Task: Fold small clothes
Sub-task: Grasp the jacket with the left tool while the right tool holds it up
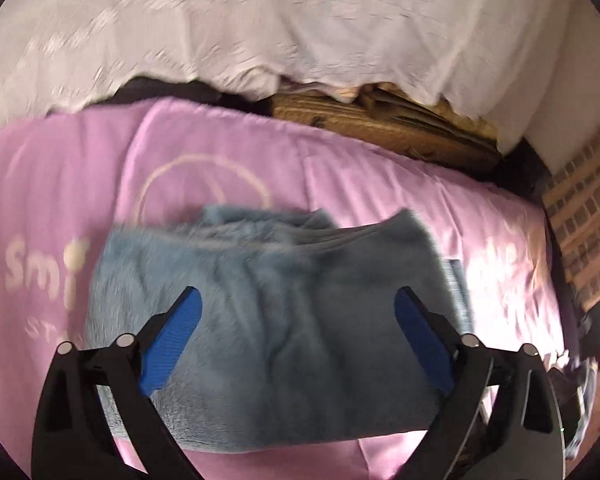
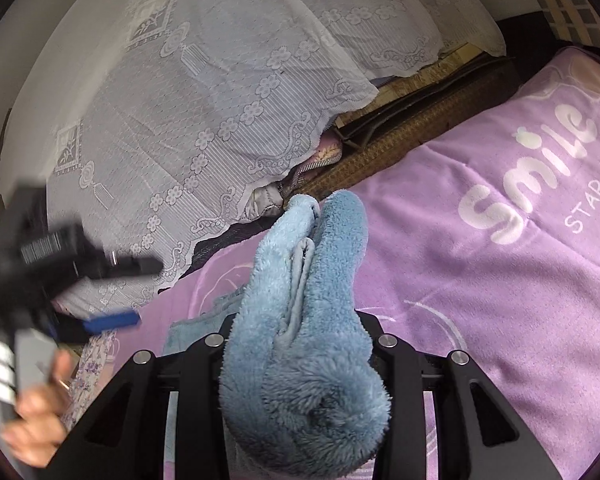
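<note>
A fluffy light-blue garment lies folded on the pink "Smile" blanket. My left gripper is open just above it, blue pads spread wide and empty. In the right wrist view my right gripper is shut on a bunched fold of the blue garment, lifted above the blanket; its fingertips are hidden by the cloth. The left gripper shows blurred at the left there, held in a hand.
A white lace cloth hangs behind the bed. A brown woven mat and stacked items lie along the blanket's far edge. A brick-patterned surface is at the right.
</note>
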`<state>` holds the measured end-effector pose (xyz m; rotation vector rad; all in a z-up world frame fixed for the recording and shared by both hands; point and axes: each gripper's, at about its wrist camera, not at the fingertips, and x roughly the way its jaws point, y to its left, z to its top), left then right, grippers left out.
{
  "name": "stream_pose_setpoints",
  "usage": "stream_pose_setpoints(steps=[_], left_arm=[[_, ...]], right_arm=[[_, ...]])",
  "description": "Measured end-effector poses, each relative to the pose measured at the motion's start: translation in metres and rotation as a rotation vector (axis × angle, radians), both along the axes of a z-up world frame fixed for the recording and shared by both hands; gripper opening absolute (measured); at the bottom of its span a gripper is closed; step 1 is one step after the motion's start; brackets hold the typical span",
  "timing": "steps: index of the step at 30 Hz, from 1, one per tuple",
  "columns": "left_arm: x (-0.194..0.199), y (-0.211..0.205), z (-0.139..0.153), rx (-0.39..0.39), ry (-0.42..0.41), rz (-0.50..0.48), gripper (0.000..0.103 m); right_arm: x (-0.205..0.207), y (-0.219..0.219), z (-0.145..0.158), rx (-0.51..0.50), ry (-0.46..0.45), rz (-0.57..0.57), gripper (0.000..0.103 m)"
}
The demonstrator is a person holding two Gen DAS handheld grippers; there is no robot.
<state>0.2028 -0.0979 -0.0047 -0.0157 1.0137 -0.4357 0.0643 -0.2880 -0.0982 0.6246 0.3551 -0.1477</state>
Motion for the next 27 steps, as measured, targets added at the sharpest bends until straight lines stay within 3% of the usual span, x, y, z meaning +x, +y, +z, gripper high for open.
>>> stream_pose_setpoints(steps=[3, 6, 8, 11, 16, 23, 25, 27], left_arm=[[-0.016, -0.049, 0.019, 0.155, -0.061, -0.087, 0.098], [-0.027, -0.095, 0.018, 0.34, -0.115, -0.163, 0.098], [-0.028, -0.11, 0.014, 0.418, -0.123, -0.176, 0.098], [-0.028, -0.118, 0.017, 0.459, -0.132, -0.17, 0.098], [-0.022, -0.123, 0.019, 0.383, -0.053, -0.181, 0.098], [-0.019, -0.143, -0.015, 0.48, -0.006, -0.267, 0.098], [-0.01, -0.135, -0.018, 0.44, 0.027, -0.258, 0.083], [-0.002, -0.126, -0.019, 0.364, 0.098, -0.25, 0.045]], right_arm=[[0.0, 0.007, 0.003, -0.036, -0.007, 0.005, 0.036], [-0.001, 0.017, 0.008, -0.085, -0.02, 0.011, 0.036], [-0.002, 0.023, 0.009, -0.113, -0.026, 0.012, 0.036], [-0.003, 0.03, 0.011, -0.161, -0.034, 0.005, 0.036], [-0.003, 0.036, 0.012, -0.195, -0.04, 0.0, 0.036], [-0.005, 0.04, 0.014, -0.236, -0.064, 0.006, 0.036], [-0.004, 0.043, 0.013, -0.243, -0.067, 0.008, 0.036], [-0.006, 0.045, 0.011, -0.256, -0.07, 0.014, 0.036]])
